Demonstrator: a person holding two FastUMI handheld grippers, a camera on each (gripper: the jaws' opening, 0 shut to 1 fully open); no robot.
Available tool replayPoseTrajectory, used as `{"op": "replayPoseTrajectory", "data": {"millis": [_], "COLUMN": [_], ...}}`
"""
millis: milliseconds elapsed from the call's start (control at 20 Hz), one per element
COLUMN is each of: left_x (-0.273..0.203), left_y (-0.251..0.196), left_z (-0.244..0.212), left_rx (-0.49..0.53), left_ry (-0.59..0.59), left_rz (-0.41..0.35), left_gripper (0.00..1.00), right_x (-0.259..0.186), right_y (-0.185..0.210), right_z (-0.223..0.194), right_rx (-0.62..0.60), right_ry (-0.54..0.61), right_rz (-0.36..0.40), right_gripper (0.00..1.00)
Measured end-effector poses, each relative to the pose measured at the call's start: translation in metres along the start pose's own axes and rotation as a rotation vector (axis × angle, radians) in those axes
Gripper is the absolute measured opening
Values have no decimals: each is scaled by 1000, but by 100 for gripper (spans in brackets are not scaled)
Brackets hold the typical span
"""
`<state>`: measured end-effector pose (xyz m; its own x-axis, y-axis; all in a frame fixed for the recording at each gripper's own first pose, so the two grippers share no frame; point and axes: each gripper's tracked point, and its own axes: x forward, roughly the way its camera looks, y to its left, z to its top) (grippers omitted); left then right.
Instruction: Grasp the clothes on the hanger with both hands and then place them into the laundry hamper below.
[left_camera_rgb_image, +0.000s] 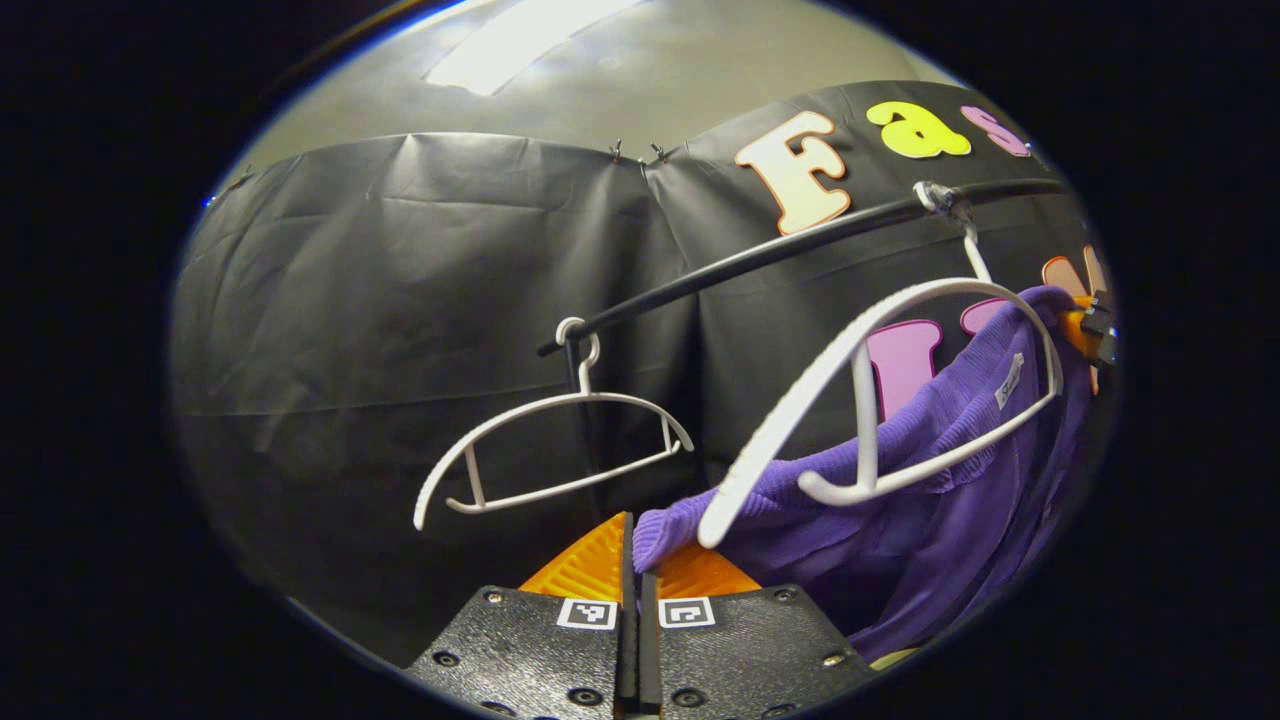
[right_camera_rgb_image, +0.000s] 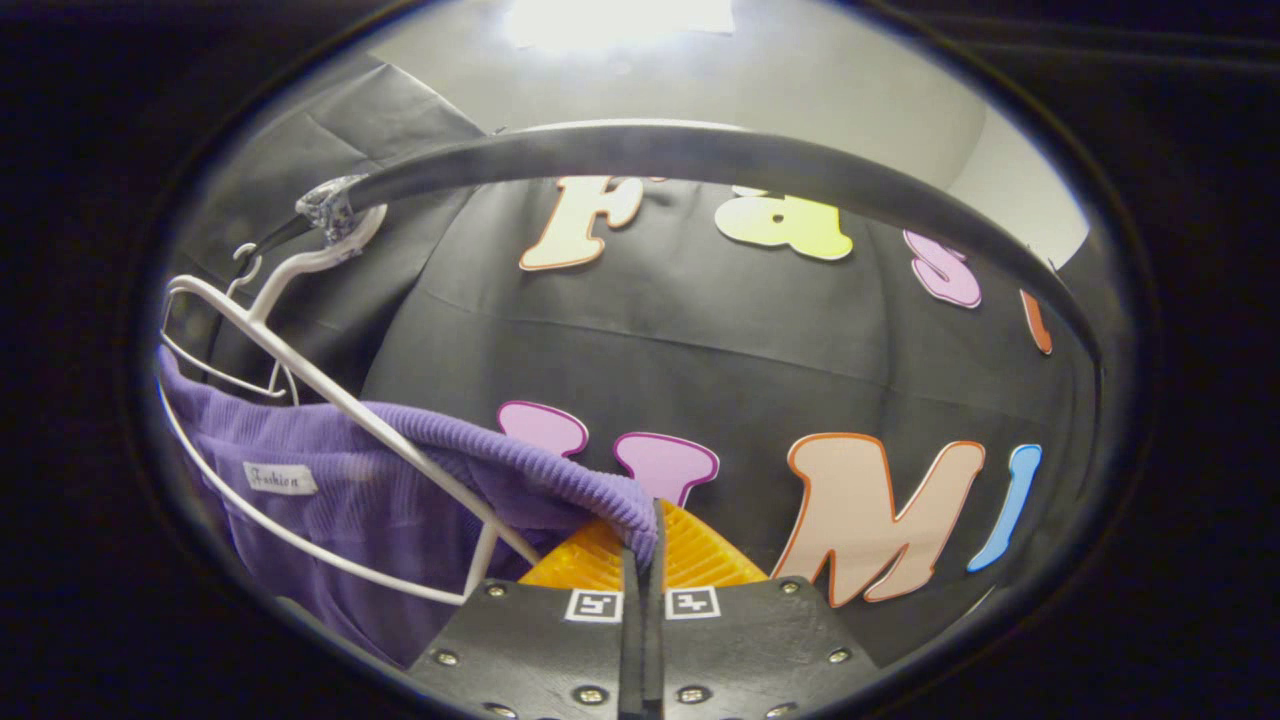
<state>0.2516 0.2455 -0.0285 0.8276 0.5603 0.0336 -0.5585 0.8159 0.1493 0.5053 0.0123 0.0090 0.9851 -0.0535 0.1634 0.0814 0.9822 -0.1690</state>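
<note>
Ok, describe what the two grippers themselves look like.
Each hand-held gripper, left and right, has two ribbed fingers on black textured plates studded with screws. Each plate carries a small square black-and-white marker by the centre seam. No cables or sleeves are visible.

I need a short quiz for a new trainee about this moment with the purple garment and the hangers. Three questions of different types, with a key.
1. True or false: the purple garment is already off its hanger.
2. How many white hangers hang on the black rail in the left gripper view?
3. The right gripper is: A) open, B) shut on the garment's ribbed edge.

Key: 1 false; 2 two, one an empty hanger; 3 B.
</note>
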Motion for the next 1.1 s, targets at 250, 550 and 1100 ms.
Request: {"op": "replayPoseTrajectory", "data": {"millis": [250, 550, 1100], "left_x": [-5, -5, -19], "left_y": [-25, -50, -101], "left_z": [-12, -16, -39], "left_rx": [4, 20, 43], "left_ry": [21, 19, 68], "left_rz": [-48, -107, -218], "left_gripper": [1, 1, 0], "right_x": [4, -2, -33], "right_y": [-13, -37, -66], "right_z": [-19, -49, -117], "right_rx": [-5, -52, -112], "right_ry": [46, 98, 232], "right_rz": [-27, -67, -74], "right_gripper": [1, 1, 1]}}
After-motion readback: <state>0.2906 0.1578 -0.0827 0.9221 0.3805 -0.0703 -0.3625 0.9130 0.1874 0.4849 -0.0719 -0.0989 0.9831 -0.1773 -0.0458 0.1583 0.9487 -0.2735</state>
